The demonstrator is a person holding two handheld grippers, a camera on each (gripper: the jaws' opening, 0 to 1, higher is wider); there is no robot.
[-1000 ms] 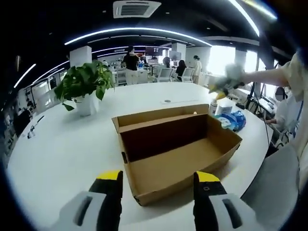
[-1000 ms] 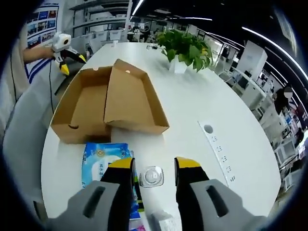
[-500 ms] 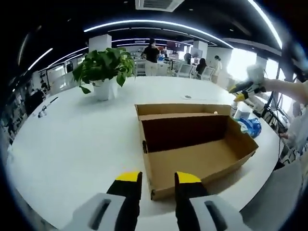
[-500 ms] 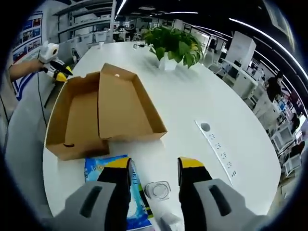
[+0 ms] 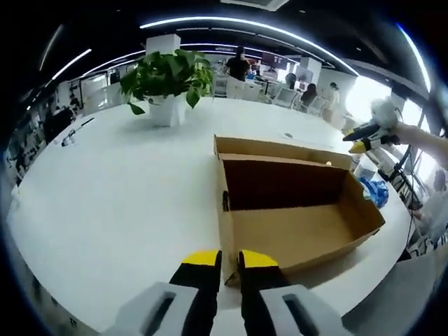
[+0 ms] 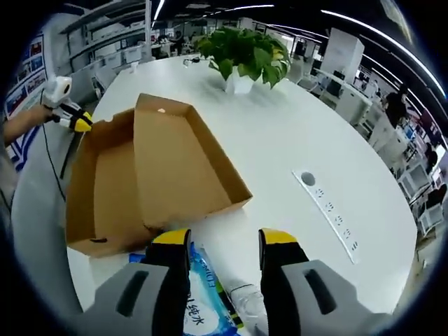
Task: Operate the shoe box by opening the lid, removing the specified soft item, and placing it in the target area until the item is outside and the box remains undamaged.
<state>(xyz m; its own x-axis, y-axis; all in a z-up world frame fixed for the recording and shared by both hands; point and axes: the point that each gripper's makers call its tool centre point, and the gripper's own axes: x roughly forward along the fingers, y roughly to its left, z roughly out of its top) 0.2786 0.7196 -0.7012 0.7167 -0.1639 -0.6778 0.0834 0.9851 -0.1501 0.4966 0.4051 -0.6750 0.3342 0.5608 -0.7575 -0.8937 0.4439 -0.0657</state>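
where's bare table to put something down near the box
Bare white table runs between the open shoe box and the potted plant, and from the lid's side to the power strip. It is crowded by the right gripper: a blue wipes pack and a clear bottle.

shoe box | brown cardboard, lid open, interior empty | blue soft pack beside it

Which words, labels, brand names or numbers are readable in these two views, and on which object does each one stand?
"纯水" on the blue wipes pack, beside the right tool; its other print is too small to read.
Wall posters: too blurred to read.
Shoe box: no print visible.
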